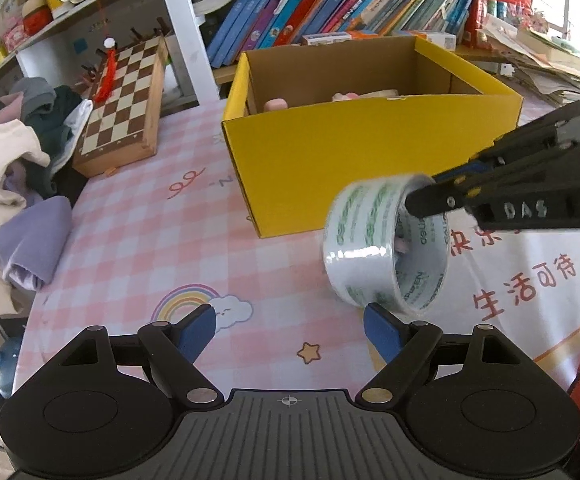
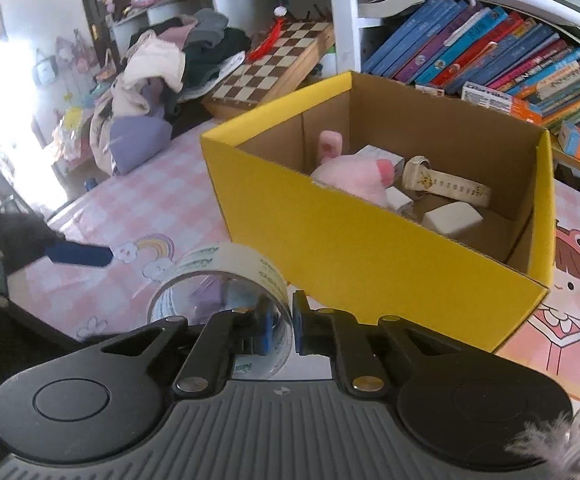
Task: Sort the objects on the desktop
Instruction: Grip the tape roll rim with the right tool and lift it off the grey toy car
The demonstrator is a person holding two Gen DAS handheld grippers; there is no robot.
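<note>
Right gripper (image 2: 281, 326) clenched on wall of clear green-printed tape roll (image 1: 385, 242), held above desk beside yellow cardboard box (image 1: 369, 152). Left gripper (image 1: 290, 330) released, empty. Judgement: clear near box rim, keep pinch firm.

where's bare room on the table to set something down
Bare cloth lies between the yellow box, the chessboard and the clothes pile, by the open left hand-held gripper. The box interior is crowded: plush, watch, small boxes.
</note>
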